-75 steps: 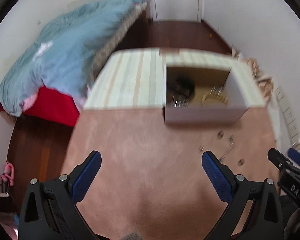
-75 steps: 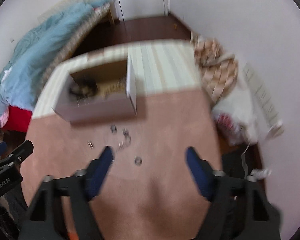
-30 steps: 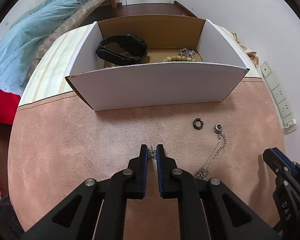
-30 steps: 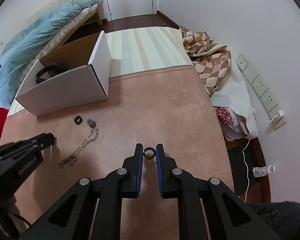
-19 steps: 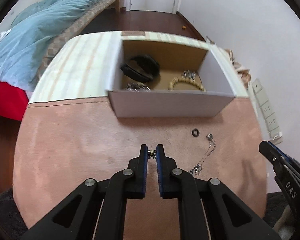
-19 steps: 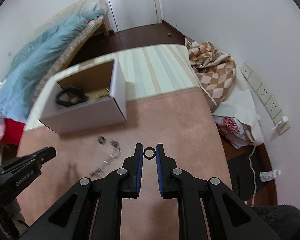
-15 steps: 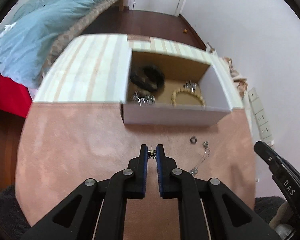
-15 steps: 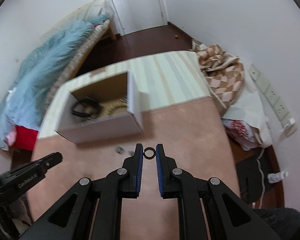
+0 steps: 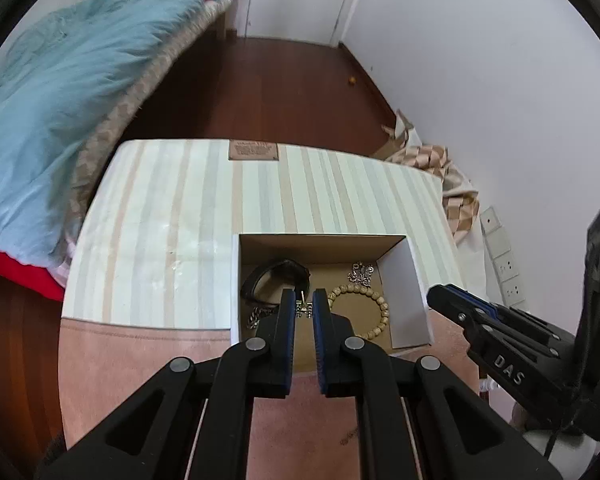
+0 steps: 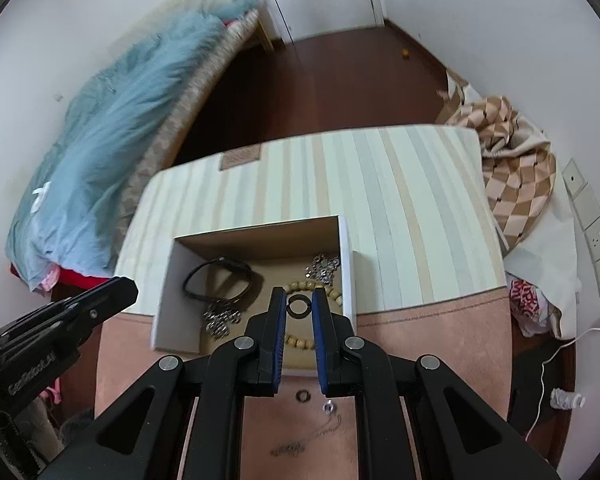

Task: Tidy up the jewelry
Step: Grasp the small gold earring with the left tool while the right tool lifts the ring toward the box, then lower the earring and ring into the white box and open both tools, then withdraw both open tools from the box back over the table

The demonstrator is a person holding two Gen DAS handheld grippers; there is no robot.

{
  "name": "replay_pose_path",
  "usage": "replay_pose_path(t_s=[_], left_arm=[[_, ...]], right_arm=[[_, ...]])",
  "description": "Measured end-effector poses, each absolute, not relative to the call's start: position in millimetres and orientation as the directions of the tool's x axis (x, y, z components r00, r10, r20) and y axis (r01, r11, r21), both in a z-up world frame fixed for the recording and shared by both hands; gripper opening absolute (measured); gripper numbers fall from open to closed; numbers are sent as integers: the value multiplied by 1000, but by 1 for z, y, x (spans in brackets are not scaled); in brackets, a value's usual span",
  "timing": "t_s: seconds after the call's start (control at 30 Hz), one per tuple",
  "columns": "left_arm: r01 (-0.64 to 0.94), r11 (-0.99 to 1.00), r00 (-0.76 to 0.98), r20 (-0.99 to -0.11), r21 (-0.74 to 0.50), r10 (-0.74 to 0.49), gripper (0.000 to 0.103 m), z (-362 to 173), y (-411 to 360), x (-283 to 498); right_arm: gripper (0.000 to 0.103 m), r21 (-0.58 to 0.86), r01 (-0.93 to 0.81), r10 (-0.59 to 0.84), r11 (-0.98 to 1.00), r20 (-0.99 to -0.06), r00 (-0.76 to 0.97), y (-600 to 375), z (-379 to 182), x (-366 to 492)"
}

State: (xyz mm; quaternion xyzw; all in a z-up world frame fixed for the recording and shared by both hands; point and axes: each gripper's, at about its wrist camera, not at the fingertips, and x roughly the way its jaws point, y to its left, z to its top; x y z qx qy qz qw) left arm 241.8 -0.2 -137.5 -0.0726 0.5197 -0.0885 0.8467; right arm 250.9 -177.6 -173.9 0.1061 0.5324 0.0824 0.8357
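An open white cardboard box (image 9: 414,280) (image 10: 347,276) stands on the table. It holds a black wristband (image 9: 274,274) (image 10: 216,276), a wooden bead bracelet (image 9: 374,300) (image 10: 300,284) and silver pieces (image 10: 322,268). My left gripper (image 9: 304,307) is shut on a small silver earring (image 9: 303,309) and holds it above the box's inside. My right gripper (image 10: 299,305) is shut on a dark ring (image 10: 299,305), also above the box. A ring (image 10: 302,395), a stud (image 10: 329,407) and a thin silver chain (image 10: 308,438) lie on the pink cloth in front of the box.
The table has a striped cloth (image 9: 172,216) at the back and pink cloth (image 10: 432,344) in front. A bed with a blue blanket (image 9: 56,96) stands left. A checked cloth (image 10: 516,160) and wall sockets (image 10: 596,236) are at the right.
Both grippers have risen and moved forward, from over the pink cloth to above the open box, each still shut on its piece. The loose chain now lies behind the fingertips.
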Motion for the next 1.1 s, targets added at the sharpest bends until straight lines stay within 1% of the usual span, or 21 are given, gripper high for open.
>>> replay_pose_path(t_s=[0.17, 0.23, 0.27, 0.37, 0.4, 0.43, 0.47, 0.5, 0.53, 0.6, 0.63, 0.67, 0.7, 0.73, 0.77, 0.8, 0.83, 0.9, 0.97, 1.1], left_arm=[[35, 983, 382, -907, -179, -179, 10, -153, -1, 261], [29, 987, 379, -912, -158, -157, 11, -155, 0, 265], [26, 989, 379, -913, -149, -147, 11, -156, 1, 265], [17, 992, 389, -913, -127, -124, 14, -156, 4, 265], [16, 992, 393, -912, -121, -118, 20, -156, 5, 264], [12, 994, 398, -911, -112, -107, 35, -155, 6, 263], [6, 995, 405, -909, -104, -97, 46, -155, 8, 261], [-1, 995, 420, -903, -105, -95, 66, -153, 10, 257], [-6, 995, 429, -899, -104, -92, 73, -152, 11, 256], [-16, 995, 440, -894, -94, -78, 73, -151, 14, 251], [-20, 996, 442, -894, -91, -73, 73, -151, 15, 249], [-23, 996, 445, -893, -85, -66, 74, -151, 16, 246], [-27, 997, 448, -893, -71, -51, 80, -150, 16, 243], [-30, 998, 451, -892, -60, -40, 91, -150, 17, 241], [-30, 998, 457, -889, -50, -31, 94, -150, 16, 238], [-31, 999, 468, -883, -37, -18, 97, -149, 17, 234], [-34, 999, 475, -880, -25, -6, 98, -149, 16, 232], [-40, 999, 486, -874, 2, 21, 99, -149, 16, 226], [-45, 999, 494, -868, 30, 49, 100, -151, 15, 220], [-55, 998, 487, -871, 43, 64, 101, -154, 16, 211]], right_arm=[[14, 265, -26, 259, 964, -913, 316, -176, -194, 276], [25, 269, -19, 263, 963, -919, 294, -177, -198, 279], [33, 273, -15, 265, 962, -918, 294, -179, -198, 279], [34, 264, -10, 254, 964, -915, 312, -183, -195, 277], [34, 260, -11, 250, 965, -914, 319, -184, -193, 275], [34, 260, -12, 249, 966, -913, 324, -185, -191, 274], [35, 250, -13, 240, 968, -912, 332, -185, -189, 272], [35, 239, -17, 230, 971, -911, 342, -185, -186, 269], [36, 235, -20, 227, 972, -909, 349, -185, -184, 268], [44, 216, -21, 209, 976, -907, 366, -185, -178, 263], [46, 208, -22, 201, 978, -905, 374, -186, -176, 261], [52, 193, -26, 188, 981, -905, 382, -185, -174, 258], [60, 168, -29, 166, 985, -906, 389, -184, -172, 255], [63, 152, -31, 152, 988, -906, 394, -183, -171, 253], [69, 129, -36, 133, 991, -906, 402, -182, -170, 250], [77, 103, -39, 110, 994, -908, 405, -181, -169, 246], [81, 82, -42, 92, 996, -909, 407, -179, -170, 244], [96, 42, -45, 57, 998, -911, 408, -176, -172, 237], [99, 6, -50, 25, 999, -914, 406, -174, -175, 231], [99, -37, -52, -12, 998, -909, 417, -169, -175, 219]])
